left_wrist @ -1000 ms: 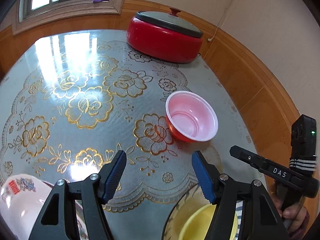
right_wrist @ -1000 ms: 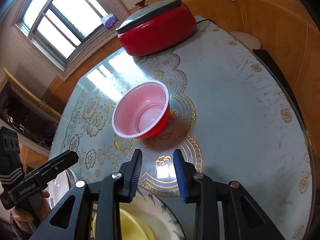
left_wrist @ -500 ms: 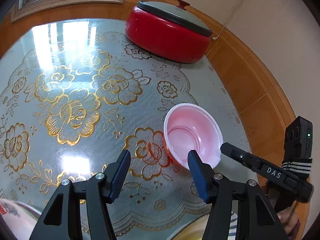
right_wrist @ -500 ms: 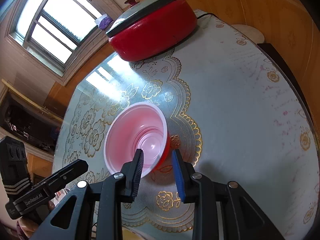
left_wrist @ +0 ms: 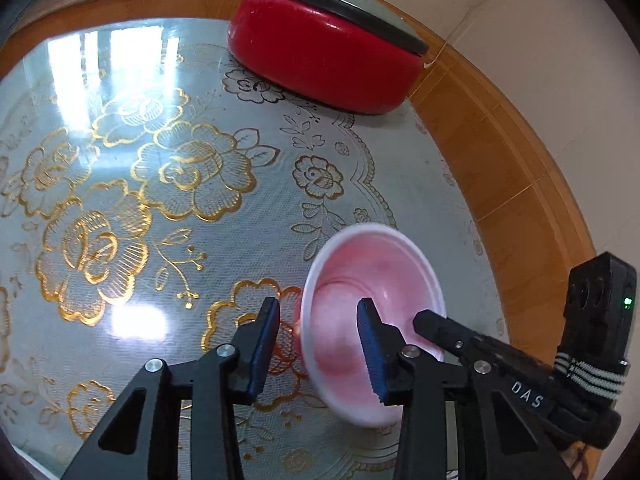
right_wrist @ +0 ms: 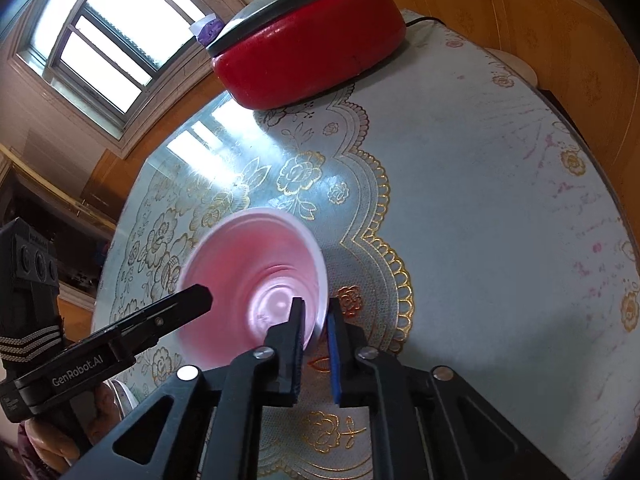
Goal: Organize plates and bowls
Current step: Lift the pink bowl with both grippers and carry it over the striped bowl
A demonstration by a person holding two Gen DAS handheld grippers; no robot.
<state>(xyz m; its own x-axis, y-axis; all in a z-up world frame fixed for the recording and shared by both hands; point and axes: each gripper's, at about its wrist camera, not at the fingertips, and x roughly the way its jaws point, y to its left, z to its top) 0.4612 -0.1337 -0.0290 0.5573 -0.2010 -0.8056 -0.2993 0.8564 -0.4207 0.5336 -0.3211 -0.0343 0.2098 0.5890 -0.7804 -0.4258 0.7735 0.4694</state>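
**Right claw clamped on the pink bowl's rim**

Your right claw (right_wrist: 316, 322) is closed tight on the near rim of the pink bowl (right_wrist: 256, 280), one finger inside, one outside. The bowl sits tilted on the flowered worktop (left_wrist: 160, 184), near its edge, well apart from the red lidded pot (left_wrist: 324, 56). Your left claw (left_wrist: 318, 344) has just been closing and stands partly apart, astride the bowl's left rim, its pads not visibly pressing.

Pink-lined red bowl (left_wrist: 372, 280); red pot (left_wrist: 324, 60), grey lid (left_wrist: 340, 0); pale tablecloth (left_wrist: 120, 160), gold flowers.
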